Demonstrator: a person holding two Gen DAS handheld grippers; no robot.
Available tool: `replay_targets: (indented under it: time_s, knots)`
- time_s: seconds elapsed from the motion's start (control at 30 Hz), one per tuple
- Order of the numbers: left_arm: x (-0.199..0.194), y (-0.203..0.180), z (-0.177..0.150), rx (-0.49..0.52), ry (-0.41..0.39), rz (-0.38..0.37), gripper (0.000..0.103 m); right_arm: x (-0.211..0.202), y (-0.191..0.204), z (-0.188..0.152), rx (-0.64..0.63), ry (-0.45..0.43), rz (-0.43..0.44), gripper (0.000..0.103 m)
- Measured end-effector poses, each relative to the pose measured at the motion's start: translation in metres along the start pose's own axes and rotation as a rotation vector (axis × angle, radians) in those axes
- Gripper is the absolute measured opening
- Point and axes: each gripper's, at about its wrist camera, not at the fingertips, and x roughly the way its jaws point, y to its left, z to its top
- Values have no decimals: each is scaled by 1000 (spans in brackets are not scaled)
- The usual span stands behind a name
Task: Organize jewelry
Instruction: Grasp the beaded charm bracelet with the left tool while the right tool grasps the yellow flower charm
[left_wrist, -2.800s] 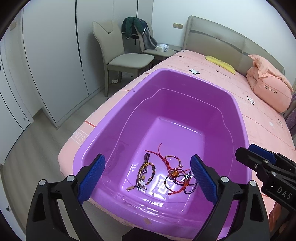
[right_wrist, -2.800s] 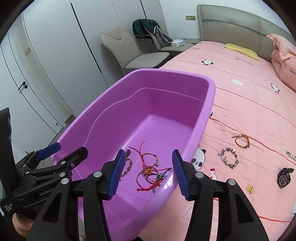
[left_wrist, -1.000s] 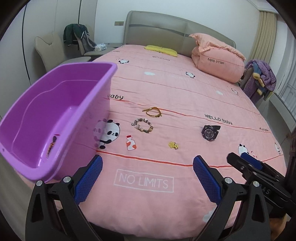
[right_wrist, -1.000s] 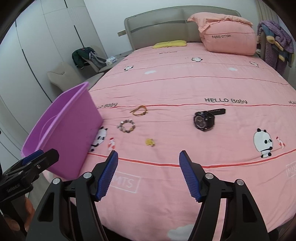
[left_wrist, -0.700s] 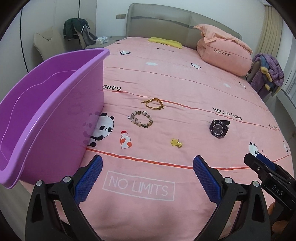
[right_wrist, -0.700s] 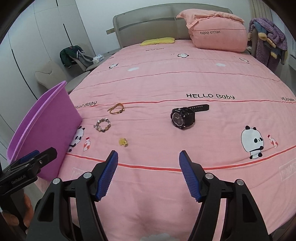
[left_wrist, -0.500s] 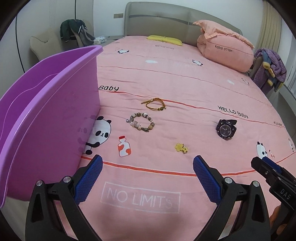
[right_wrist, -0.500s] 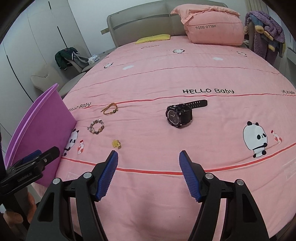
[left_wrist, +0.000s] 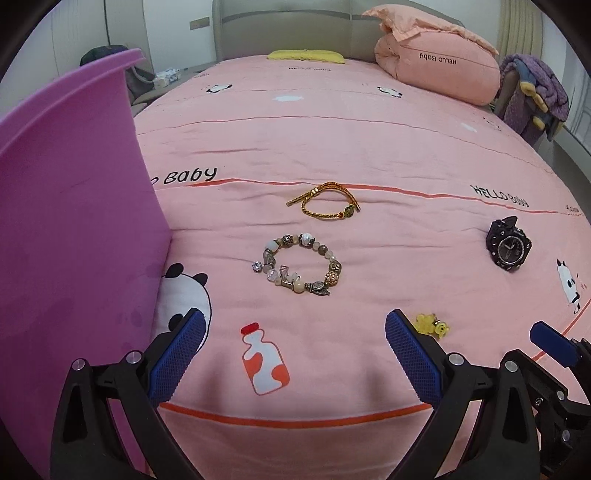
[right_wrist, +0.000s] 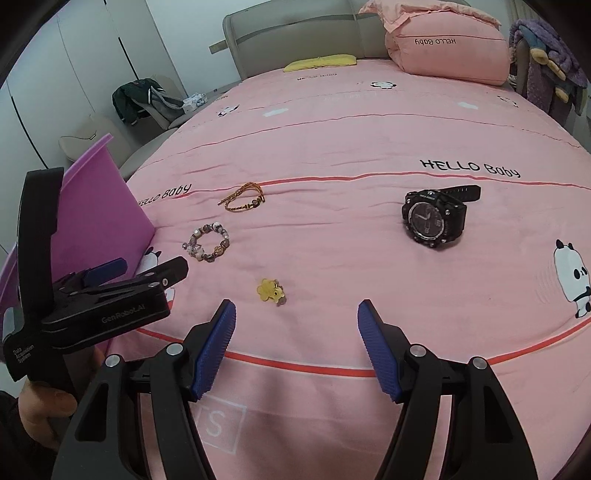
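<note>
Left gripper (left_wrist: 293, 352): spread, empty, aimed at the beaded charm bracelet (left_wrist: 300, 264) at twelve o'clock on the pink bed (left_wrist: 369, 147).
Right gripper (right_wrist: 296, 349): spread, empty; small yellow flower charm (right_wrist: 270, 290) at eleven o'clock.
Purple plastic tub (left_wrist: 66, 206): at nine o'clock, likely the destination.

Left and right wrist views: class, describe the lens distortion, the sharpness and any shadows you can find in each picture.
Left wrist view: strong fisheye bend, dark corners; beaded bracelet sharp; the left gripper casts soft shadows on the bedspread below its fingers. Right wrist view: same curving, the headboard bows; watch crisp, the yellow charm throws a faint shadow; even, soft room light, no glare.
</note>
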Motion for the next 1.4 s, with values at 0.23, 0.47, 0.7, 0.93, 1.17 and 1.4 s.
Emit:
replay_targets:
  time_s: [0.23,0.47,0.7,0.93,1.17,1.4]
  knots:
    - [31,7,12,-1,6,-13,96,31,10,1,-6,16,-26,66]
    - [53,15,16,0,20,-16,96,50,16,1,-6,20,-37,66]
    - [67,21,16,-4,34,-30,96,64,22,-2,-23,19,-81,65]
    - [74,16,18,39,14,-42,97,74,31,-4,-60,11,-145,60]
    - [85,16,25,56,12,-58,97,79,37,-6,-97,11,-173,45]
    - [86,9,26,85,8,-72,83,87,48,-6,-133,29,-180,25]
